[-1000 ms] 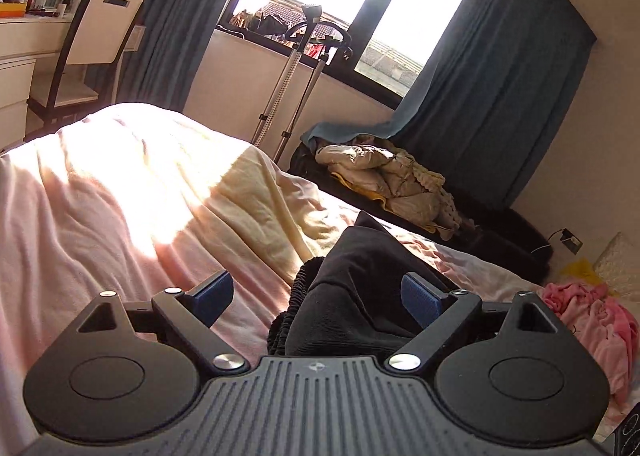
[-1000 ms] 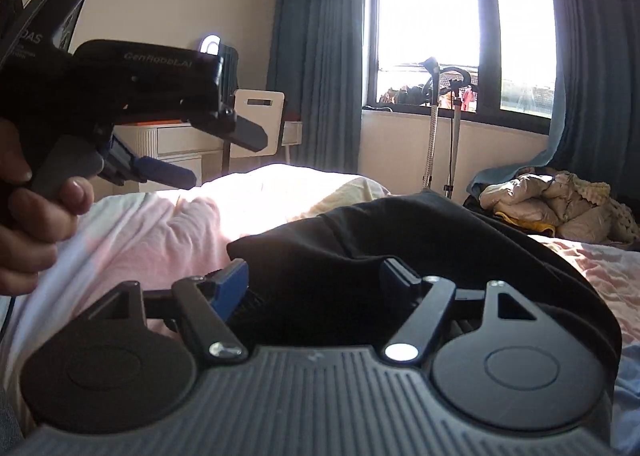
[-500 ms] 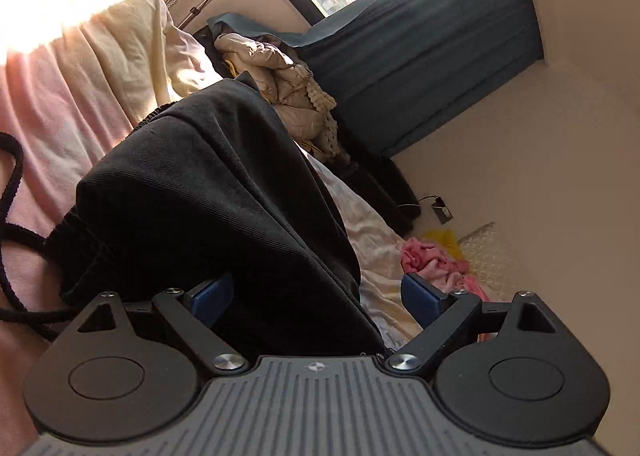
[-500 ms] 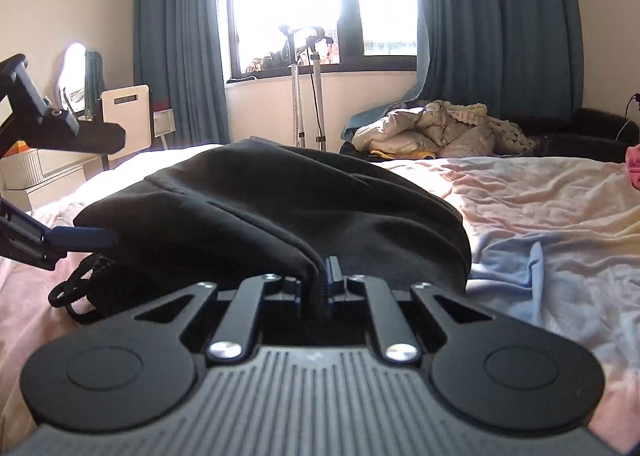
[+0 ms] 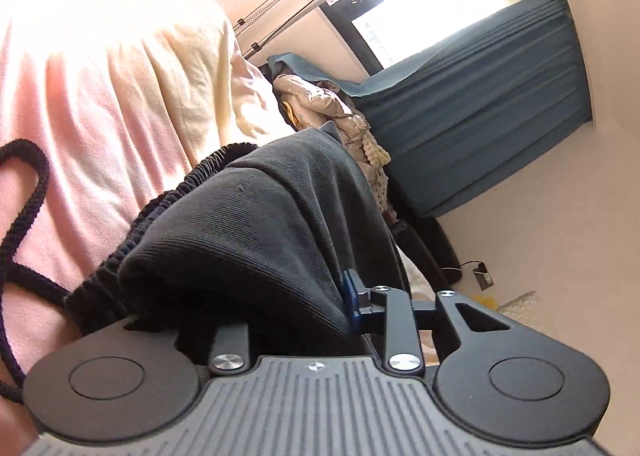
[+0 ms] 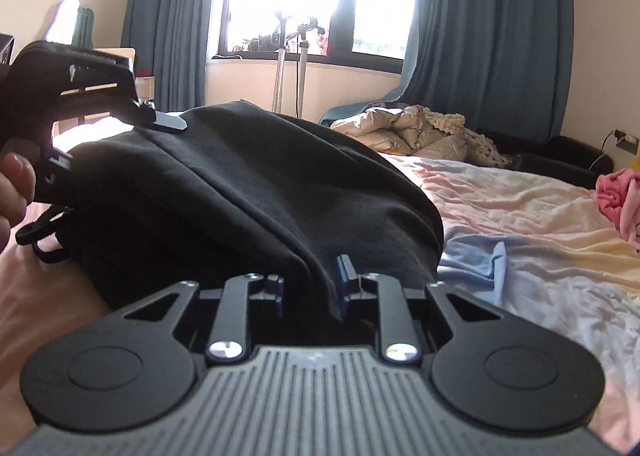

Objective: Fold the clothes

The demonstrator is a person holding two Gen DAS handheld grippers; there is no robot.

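A black garment [image 5: 256, 240] with an elastic waistband and a black drawstring [image 5: 24, 192] lies bunched on the bed. My left gripper [image 5: 296, 304] is shut on its edge; the left finger is hidden under the cloth. In the right wrist view the black garment [image 6: 240, 192] fills the middle. My right gripper [image 6: 310, 288] is shut on a fold of it. The left gripper [image 6: 80, 96] shows there at the garment's far left end, held by a hand.
The bed has a pink and cream blanket [image 5: 100, 76] and a pastel sheet [image 6: 540, 224]. A pink garment [image 6: 616, 192] lies at the right. A beige jacket [image 6: 412, 128] lies on a dark sofa by the window. Teal curtains [image 6: 492, 36] hang behind.
My left gripper has closed on the garment's edge, from open half a second ago. My right gripper stays shut on the fold and the garment is pulled up and rumpled.
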